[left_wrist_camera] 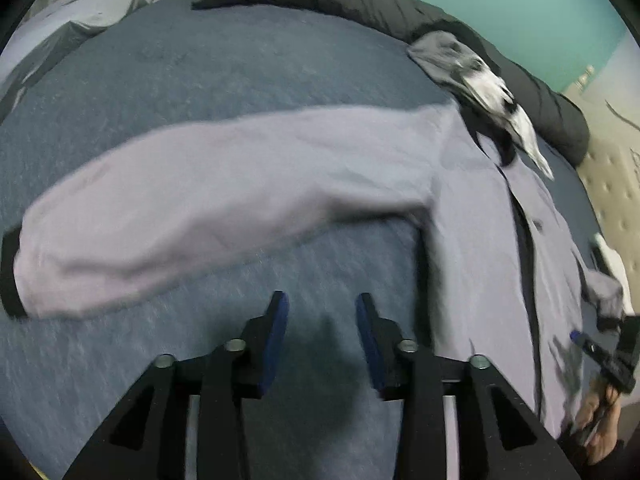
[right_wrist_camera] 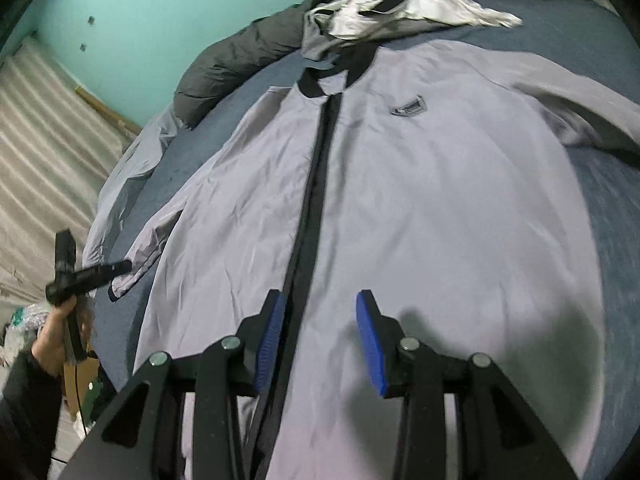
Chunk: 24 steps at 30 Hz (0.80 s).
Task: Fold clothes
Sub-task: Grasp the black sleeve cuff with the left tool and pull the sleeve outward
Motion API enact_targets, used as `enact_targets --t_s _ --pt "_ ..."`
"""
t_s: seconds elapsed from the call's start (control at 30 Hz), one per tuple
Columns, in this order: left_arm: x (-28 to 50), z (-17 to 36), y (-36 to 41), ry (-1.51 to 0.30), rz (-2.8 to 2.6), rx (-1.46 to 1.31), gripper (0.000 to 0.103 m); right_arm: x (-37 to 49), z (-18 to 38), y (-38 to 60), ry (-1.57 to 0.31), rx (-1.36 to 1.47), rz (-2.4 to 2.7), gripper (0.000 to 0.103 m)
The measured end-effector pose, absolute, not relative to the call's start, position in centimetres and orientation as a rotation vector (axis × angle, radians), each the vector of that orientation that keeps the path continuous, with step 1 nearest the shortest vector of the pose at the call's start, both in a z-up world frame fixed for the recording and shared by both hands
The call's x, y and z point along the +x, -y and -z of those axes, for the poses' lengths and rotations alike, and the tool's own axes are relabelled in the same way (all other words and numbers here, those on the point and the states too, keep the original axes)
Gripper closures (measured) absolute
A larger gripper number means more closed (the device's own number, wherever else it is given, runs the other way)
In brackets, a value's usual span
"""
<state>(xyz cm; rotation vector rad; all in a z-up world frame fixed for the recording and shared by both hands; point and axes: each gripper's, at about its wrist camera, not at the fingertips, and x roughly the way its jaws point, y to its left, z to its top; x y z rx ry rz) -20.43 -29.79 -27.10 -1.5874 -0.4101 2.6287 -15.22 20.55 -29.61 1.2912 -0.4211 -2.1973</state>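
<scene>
Right wrist view gives us the lavender jacket (right_wrist_camera: 420, 208) laid out flat, front up, on the blue bed cover (right_wrist_camera: 612, 216), black zipper strip (right_wrist_camera: 312, 200) running down its middle and a small dark chest badge (right_wrist_camera: 408, 109) beside it. Black collar (right_wrist_camera: 352, 65) at the far end, with a grey and white garment (right_wrist_camera: 384, 14) bunched just past it and a dark puffer jacket (right_wrist_camera: 236, 62) rolled along the bed's far edge. Right gripper (right_wrist_camera: 320, 328) hangs over the lower front of the jacket, blue pads (right_wrist_camera: 370, 344) spread well apart, nothing between them, the zipper strip passing under the left-hand pad. Off to the left of that view, the left gripper (right_wrist_camera: 94, 272) has its tip right at the black cuff (right_wrist_camera: 120, 286) of the near sleeve, gripped by a hand (right_wrist_camera: 54, 338); whether it pinches the cloth I cannot tell from there.

Left wrist view settles the opening: left gripper (left_wrist_camera: 322, 336) has its blue pads (left_wrist_camera: 276, 344) wide, empty, over bare blue cover. Ahead of it the jacket's long sleeve (left_wrist_camera: 224, 192) stretches out leftward, blurred, black cuff (left_wrist_camera: 10, 276) at its end. Teal wall (left_wrist_camera: 520, 8) beyond the bed
</scene>
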Motion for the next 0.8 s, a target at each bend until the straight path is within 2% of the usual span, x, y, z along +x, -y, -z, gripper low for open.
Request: enact_targets --t_s 0.07,0.43,0.5,0.63,0.8 --pt "-22.3 26.9 31.1 0.384 -2.671 -1.591 0.054 -16.0 29.9 -20.0 0.418 1.267 2.191 0.065" --pt "-28.5 27.7 35.9 0.353 -2.767 -1.625 0.052 -17.3 31.3 -20.3 0.467 1.225 2.177 0.065" --pt "-28.2 27.7 37.0 0.341 -2.802 -1.637 0.051 -17.4 31.4 -20.0 0.460 1.226 2.165 0.065" --pt "-26.3 27.8 40.4 0.382 -2.852 -1.662 0.044 -17.4 31.3 -19.9 0.463 1.218 2.155 0.065" --pt "-23.4 28.2 45.1 0.422 -2.932 -1.714 0.042 -17.1 31.4 -19.9 0.479 1.219 2.143 0.065"
